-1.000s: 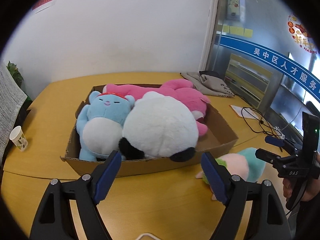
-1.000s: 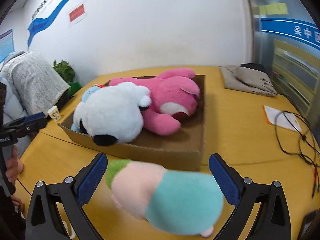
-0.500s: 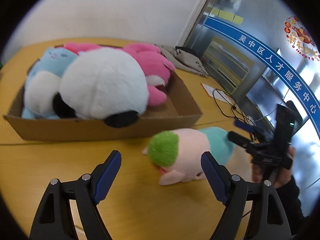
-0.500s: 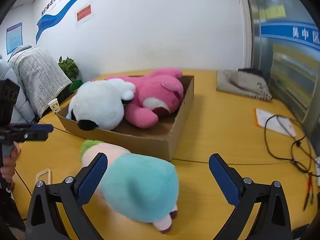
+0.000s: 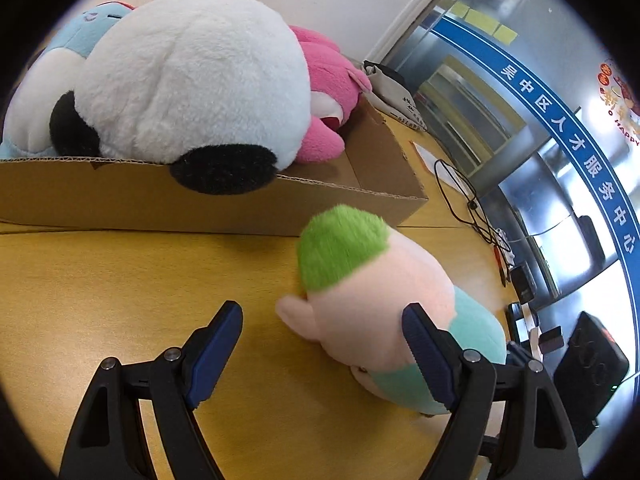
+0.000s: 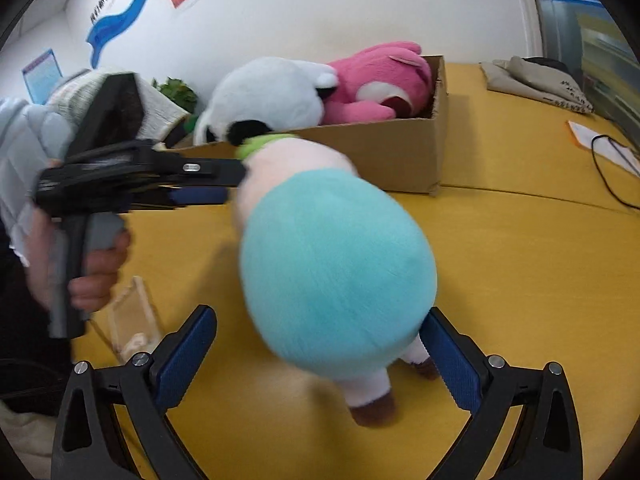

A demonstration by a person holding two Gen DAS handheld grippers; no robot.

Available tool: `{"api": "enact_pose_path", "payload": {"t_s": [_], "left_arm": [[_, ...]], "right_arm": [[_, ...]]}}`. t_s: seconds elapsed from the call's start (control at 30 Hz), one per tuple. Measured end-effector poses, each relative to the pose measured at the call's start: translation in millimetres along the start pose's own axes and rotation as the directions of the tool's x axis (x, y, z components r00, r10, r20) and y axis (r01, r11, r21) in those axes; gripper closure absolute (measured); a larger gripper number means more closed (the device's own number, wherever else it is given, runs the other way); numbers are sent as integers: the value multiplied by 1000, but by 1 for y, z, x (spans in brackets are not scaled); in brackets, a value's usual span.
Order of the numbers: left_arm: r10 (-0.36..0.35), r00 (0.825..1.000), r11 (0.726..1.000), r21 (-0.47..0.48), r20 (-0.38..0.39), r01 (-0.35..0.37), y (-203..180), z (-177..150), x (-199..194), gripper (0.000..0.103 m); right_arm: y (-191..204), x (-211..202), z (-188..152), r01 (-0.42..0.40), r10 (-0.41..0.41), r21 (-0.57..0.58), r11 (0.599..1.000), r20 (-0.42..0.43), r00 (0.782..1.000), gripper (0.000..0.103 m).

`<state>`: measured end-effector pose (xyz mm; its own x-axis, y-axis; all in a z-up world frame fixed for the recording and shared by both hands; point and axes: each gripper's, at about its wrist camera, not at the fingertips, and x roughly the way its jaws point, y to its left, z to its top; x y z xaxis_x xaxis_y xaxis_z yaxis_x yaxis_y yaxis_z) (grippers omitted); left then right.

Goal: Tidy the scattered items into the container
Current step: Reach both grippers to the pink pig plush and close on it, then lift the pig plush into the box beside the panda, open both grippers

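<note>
A plush doll with green hair, a pale pink head and a teal body [image 5: 376, 300] lies on the yellow table in front of the cardboard box [image 5: 200, 204]. My left gripper [image 5: 320, 344] is open, its jaws on either side of the doll's head. My right gripper [image 6: 316, 348] is open around the doll's teal body [image 6: 336, 264] from behind. The box [image 6: 380, 156] holds a white panda plush [image 5: 192, 76], a pink plush [image 5: 328, 92] and a light blue plush [image 5: 84, 28]. The left gripper also shows in the right wrist view [image 6: 224, 182], at the doll's head.
A clear plastic case [image 6: 132, 320] lies on the table at the left. Black cables [image 5: 464, 196] and a paper sheet [image 6: 600, 146] lie to the right. A grey cloth bag [image 6: 536, 80] lies at the back. A black device [image 5: 588, 372] stands at the table's right edge.
Both grippers have moved in close to the doll, the left at its head and the right at its body. The doll fills more of both views.
</note>
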<state>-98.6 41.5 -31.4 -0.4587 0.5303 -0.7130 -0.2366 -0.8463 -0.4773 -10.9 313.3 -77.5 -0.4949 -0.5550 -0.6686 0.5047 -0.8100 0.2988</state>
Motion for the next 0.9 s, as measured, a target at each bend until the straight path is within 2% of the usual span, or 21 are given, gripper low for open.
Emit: {"api": "enact_pose_path", "payload": {"t_s": [0.03, 0.1, 0.13, 0.2, 0.27, 0.33, 0.4, 0.5, 0.57, 0.67, 0.77, 0.83, 0.9], "left_arm": [[-10, 1000, 1000, 1, 8, 10, 0, 1, -1, 21], [-43, 999, 999, 1, 27, 43, -1, 6, -1, 21], [-61, 998, 998, 0, 35, 61, -2, 10, 1, 21], [-95, 995, 995, 6, 34, 95, -6, 17, 9, 21], [-140, 990, 990, 11, -4, 140, -8, 25, 25, 21], [-168, 984, 986, -8, -57, 168, -7, 29, 44, 21], [-195, 978, 981, -14, -78, 194, -9, 31, 54, 21], [-215, 973, 977, -3, -86, 215, -12, 30, 59, 23], [-222, 971, 974, 16, -94, 224, -15, 28, 59, 29], [-215, 972, 974, 51, -94, 220, -24, 28, 53, 38], [-187, 980, 977, 94, -68, 193, -35, 32, 32, 42], [-188, 982, 972, 143, -15, 188, -49, 44, 2, 42], [-190, 980, 963, 207, 55, 175, -68, 62, -35, 42]], "right_arm": [[3, -9, 0, -10, 10, -24, 1000, 11, 1000, 0], [4, -22, 3, 46, -44, -64, 997, 37, 998, 0], [2, -26, 6, 83, -80, -68, 994, 50, 996, 0], [-8, -23, 13, 108, -106, -32, 994, 45, 993, 0], [-13, -12, 19, 85, -85, 11, 996, 22, 996, 0], [-7, 3, 22, 63, -63, 8, 998, 2, 998, 0], [2, 14, 23, 71, -71, -11, 997, -8, 997, 0], [9, 34, 16, 192, -193, -39, 981, -42, 980, 7], [11, 35, 9, 203, -205, -44, 978, -43, 978, 10], [12, 30, 2, 213, -214, -31, 977, -35, 976, 14], [16, 25, 6, 229, -229, -33, 973, -20, 973, 19], [23, 18, 14, 222, -222, -34, 975, 6, 975, 20], [37, 0, 30, 237, -232, -73, 969, 79, 970, 20]]}}
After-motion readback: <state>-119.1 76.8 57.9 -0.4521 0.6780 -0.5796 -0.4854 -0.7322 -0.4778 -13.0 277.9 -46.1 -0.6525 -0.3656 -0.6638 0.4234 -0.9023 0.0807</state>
